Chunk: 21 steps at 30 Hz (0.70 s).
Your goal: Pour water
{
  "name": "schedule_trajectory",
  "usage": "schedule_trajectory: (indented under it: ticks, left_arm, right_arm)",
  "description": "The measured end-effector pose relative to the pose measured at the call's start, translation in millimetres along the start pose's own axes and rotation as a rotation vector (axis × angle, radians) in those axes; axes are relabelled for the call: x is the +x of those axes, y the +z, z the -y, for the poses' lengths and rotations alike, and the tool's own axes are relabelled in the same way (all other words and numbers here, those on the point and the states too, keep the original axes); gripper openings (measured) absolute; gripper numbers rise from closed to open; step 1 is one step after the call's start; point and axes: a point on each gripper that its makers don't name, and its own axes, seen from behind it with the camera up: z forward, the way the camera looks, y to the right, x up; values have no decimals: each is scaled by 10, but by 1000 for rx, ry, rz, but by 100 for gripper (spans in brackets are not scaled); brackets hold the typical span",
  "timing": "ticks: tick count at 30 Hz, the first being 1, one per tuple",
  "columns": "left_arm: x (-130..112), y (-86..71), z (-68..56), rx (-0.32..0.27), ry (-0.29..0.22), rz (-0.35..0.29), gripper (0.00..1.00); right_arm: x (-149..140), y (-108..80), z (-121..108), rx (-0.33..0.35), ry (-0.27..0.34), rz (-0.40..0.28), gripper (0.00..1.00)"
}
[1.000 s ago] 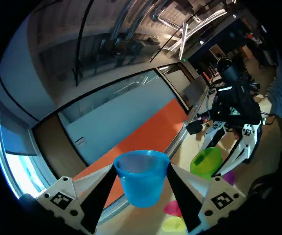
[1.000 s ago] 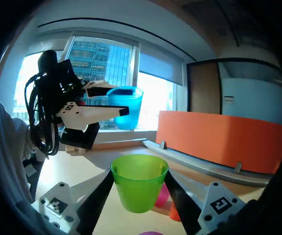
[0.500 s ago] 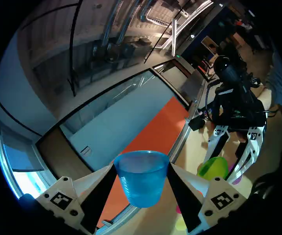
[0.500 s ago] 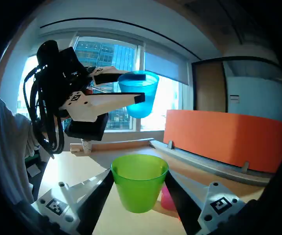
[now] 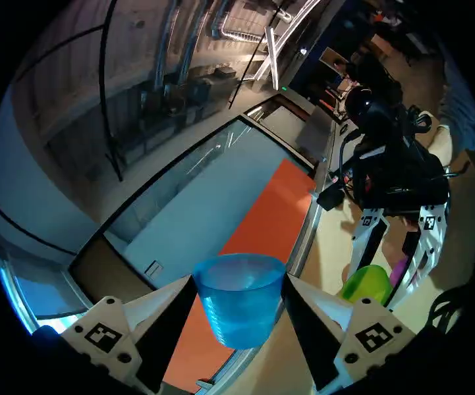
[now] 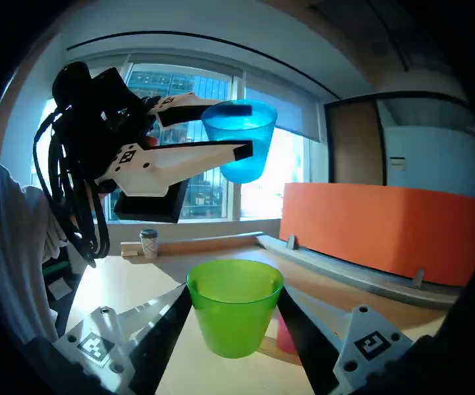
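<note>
Below the blue cup (image 6: 239,141) hangs the green cup (image 6: 235,306), paper cup (image 6: 149,243) behind.

Two tools (image 5: 239,289) (image 6: 236,296), three plastic cups (image 6: 239,138) (image 6: 236,316) (image 6: 284,336), one paper cup (image 6: 149,242).

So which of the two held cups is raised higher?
The blue cup in the left gripper: in the right gripper view it hangs above the green cup held by the right gripper.

Pale table (image 6: 138,284) bears a paper cup (image 6: 149,243); a pink cup (image 6: 285,334)
</note>
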Motion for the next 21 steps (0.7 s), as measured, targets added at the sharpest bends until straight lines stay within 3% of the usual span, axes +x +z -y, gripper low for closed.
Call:
schedule_trajectory:
  ticks: [21]
  left_arm:
    - [123,61,11,7,170,-6,87]
  right_arm:
    - [28,14,-7,11,-3,-2,90]
